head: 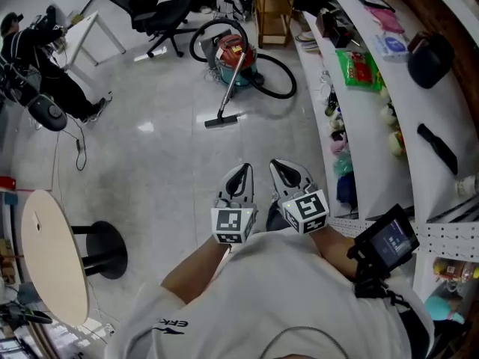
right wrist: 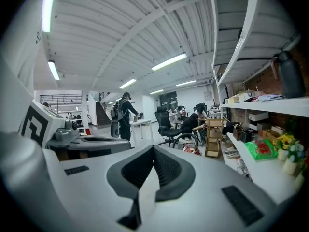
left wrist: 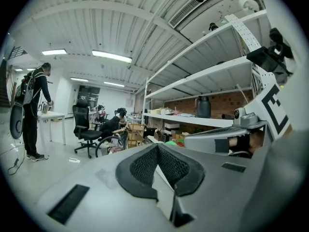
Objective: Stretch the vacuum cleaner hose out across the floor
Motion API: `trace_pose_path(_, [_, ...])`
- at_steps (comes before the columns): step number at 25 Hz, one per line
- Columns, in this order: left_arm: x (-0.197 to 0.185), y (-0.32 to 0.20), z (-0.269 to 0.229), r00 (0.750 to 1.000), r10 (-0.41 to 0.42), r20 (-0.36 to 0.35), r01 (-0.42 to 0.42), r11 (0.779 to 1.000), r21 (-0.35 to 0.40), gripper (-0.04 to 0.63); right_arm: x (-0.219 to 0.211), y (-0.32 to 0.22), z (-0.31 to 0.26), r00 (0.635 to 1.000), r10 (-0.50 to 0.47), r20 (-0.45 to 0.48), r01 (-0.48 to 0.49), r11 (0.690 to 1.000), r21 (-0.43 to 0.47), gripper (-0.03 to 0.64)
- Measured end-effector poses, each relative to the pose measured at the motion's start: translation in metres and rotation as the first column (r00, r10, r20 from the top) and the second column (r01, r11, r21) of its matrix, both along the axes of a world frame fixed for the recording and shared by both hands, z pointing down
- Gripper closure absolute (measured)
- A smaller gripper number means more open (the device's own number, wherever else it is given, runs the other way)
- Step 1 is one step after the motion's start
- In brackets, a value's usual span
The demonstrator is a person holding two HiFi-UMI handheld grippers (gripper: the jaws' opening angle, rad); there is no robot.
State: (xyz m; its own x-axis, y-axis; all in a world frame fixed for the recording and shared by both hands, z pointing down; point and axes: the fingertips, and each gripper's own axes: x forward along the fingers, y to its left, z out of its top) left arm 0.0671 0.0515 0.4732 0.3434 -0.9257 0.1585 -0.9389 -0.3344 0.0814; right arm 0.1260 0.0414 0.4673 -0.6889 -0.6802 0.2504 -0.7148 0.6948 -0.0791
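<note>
Curling behind the vacuum cleaner (head: pixel 225 51), the hose (head: pixel 294 84) partly disappears.

Glossy grey floor (head: pixel 165 163), white shelving (head: pixel 372 137) right, perhaps a round table (head: pixel 49 253) left.

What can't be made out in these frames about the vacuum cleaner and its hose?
- Head view: where the hose joins the vacuum cleaner is too small to tell.
- Gripper views: the left gripper and right gripper hide the floor nozzle and most of the hose behind their own bodies.
- Head view: the person's shirt covers the floor nearest them.
</note>
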Motion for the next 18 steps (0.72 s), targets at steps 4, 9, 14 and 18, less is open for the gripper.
trace_pose_path(4, [0.007,-0.047,-0.001,1.0,-0.001,0.007,0.001,1.0,-0.011,0.594,0.004,-0.046,-0.004,1.0,-0.028,0.0,0.028,1.0,0.008,0.617])
trace_pose_path(9, [0.005,-0.084,-0.01,1.0,0.001,0.009,-0.001,1.0,-0.014,0.594,-0.001,-0.081,-0.023,0.999,-0.052,-0.013,0.052,0.996,0.066,0.617])
trace_pose_path(14, [0.032,-0.146,0.0,1.0,-0.001,0.018,0.001,0.999,-0.034,0.594,0.02,-0.14,-0.019,0.995,-0.098,0.001,0.097,0.992,0.085,0.617])
trace_pose_path(18, [0.046,-0.181,0.004,1.0,-0.014,0.025,0.015,0.999,-0.036,0.592,0.028,-0.172,-0.012,0.99,-0.141,-0.028,0.143,0.985,0.097,0.617])
